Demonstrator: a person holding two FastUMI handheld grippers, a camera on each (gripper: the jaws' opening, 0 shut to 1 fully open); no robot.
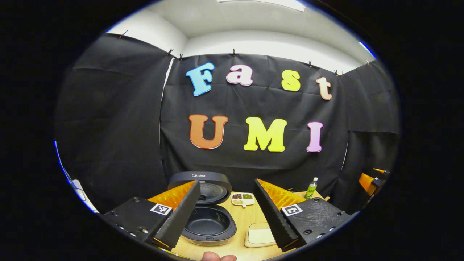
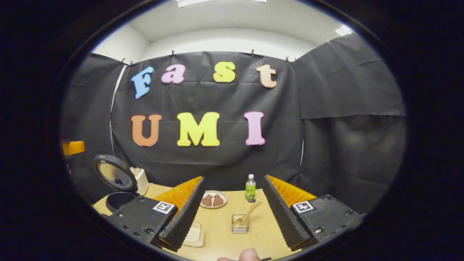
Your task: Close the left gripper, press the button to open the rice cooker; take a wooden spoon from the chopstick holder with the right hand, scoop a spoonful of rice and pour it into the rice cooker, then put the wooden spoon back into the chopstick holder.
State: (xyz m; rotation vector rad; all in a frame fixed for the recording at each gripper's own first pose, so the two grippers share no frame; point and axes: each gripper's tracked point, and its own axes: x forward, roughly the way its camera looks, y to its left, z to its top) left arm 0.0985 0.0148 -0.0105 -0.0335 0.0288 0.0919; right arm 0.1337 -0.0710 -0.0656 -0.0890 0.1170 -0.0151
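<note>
1. Since the cooker [image 1: 208,217] stands with its lid [image 1: 212,186] raised and its dark inner pot exposed, the button press is judged done.
2. The left claw [image 1: 226,214] is seen spread wide with nothing between its fingers; it hangs over the counter [image 1: 243,217] just in front of the cooker.
3. The right claw [image 2: 230,214] is likewise held wide open and empty, above the counter's near edge.
4. In the right gripper view, a wooden spoon [image 2: 248,215] is seen leaning in a small clear holder [image 2: 240,224] between the right claw's fingers but farther off. It is untouched by either claw.
5. What remains, by this reading: the spoon has to be taken, rice scooped and poured into the pot, and the spoon returned to the holder.
6. Whether rice already lies in the pot cannot be told; its inside reads as dark and bare.
7. A divided dish [image 1: 243,198] with dark and greenish contents is seen behind the cooker in the left gripper view; where the rice sits cannot be settled.
8. Writing: a brand mark is printed on the lid's front edge, and it is left unread. A green bottle [image 2: 250,188] carries a label too small to make out.
9. Square black-and-white markers are fixed on the claw bodies.
</note>
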